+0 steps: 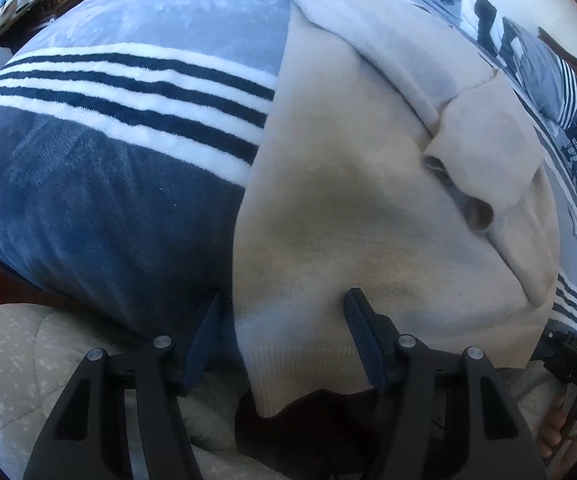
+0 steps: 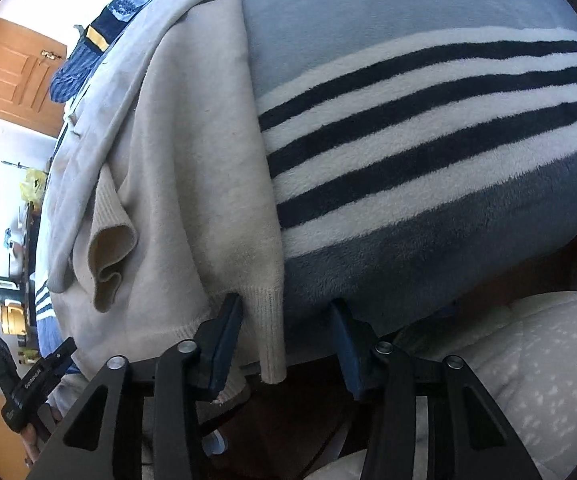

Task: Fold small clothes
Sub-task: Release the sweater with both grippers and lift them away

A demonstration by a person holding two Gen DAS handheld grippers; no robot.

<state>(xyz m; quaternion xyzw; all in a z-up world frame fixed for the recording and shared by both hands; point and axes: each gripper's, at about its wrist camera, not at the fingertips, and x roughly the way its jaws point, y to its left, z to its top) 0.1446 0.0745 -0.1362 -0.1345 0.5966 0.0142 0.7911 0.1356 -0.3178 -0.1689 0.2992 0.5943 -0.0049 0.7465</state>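
Sweater (image 1: pixel 360 208) hem between open left fingers (image 1: pixel 208 332), open right fingers (image 2: pixel 228 328); door (image 2: pixel 16 80) right view only.

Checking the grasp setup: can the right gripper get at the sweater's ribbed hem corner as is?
Probably yes: the right gripper stands open, straddling the sweater's ribbed hem corner, with nothing between.
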